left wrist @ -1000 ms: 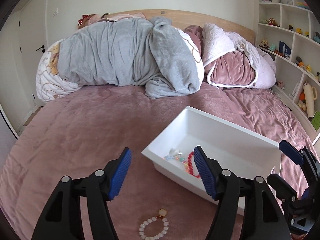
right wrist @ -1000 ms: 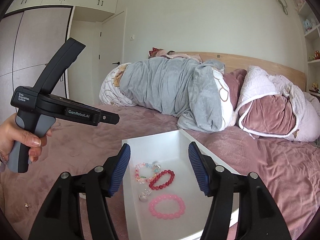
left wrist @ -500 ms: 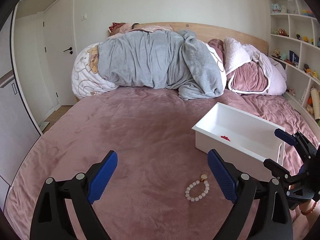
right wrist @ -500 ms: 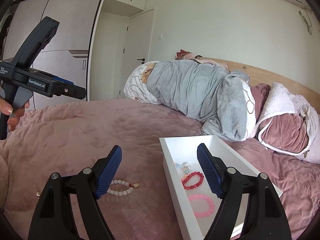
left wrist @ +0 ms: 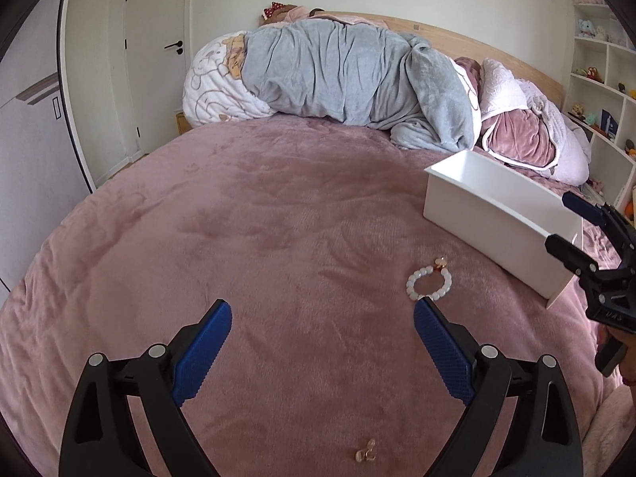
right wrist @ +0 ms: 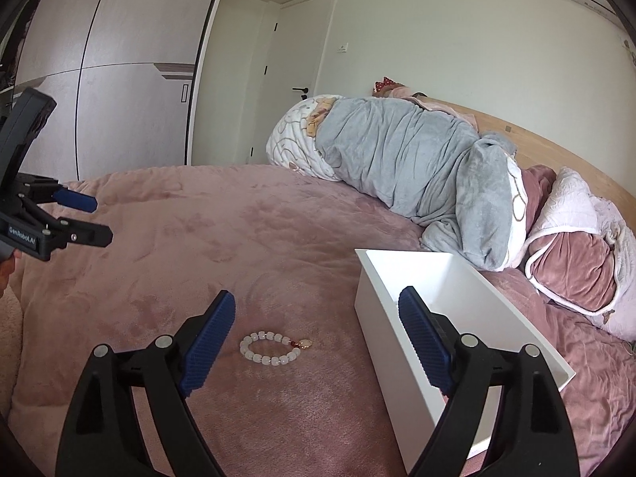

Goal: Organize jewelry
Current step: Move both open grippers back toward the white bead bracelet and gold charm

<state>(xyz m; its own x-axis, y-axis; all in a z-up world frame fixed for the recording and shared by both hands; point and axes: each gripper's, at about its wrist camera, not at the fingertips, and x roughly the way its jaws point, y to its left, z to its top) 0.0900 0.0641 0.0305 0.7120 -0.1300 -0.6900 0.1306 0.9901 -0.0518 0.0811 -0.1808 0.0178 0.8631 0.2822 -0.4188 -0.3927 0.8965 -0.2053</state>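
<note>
A white bead bracelet (left wrist: 429, 285) with a gold charm lies on the pink bedspread, left of the white box (left wrist: 493, 222). In the right wrist view the bracelet (right wrist: 274, 348) lies between and just beyond my open fingers, with the box (right wrist: 401, 342) to its right. My right gripper (right wrist: 316, 334) is open and empty above it. My left gripper (left wrist: 322, 336) is open and empty, to the left of the bracelet. A small gold piece (left wrist: 365, 454) lies on the bedspread near the left gripper's base. The box's contents are hidden from both views.
A heap of grey and white bedding (left wrist: 349, 79) and pink pillows (left wrist: 524, 139) fills the head of the bed. Shelves (left wrist: 604, 91) with toys stand at the right. Wardrobe doors (right wrist: 119, 99) and a room door stand at the left.
Both grippers have pulled back and swung left, away from the box. The bracelets inside the box have gone out of sight. The white bracelet now lies in front of the right gripper.
</note>
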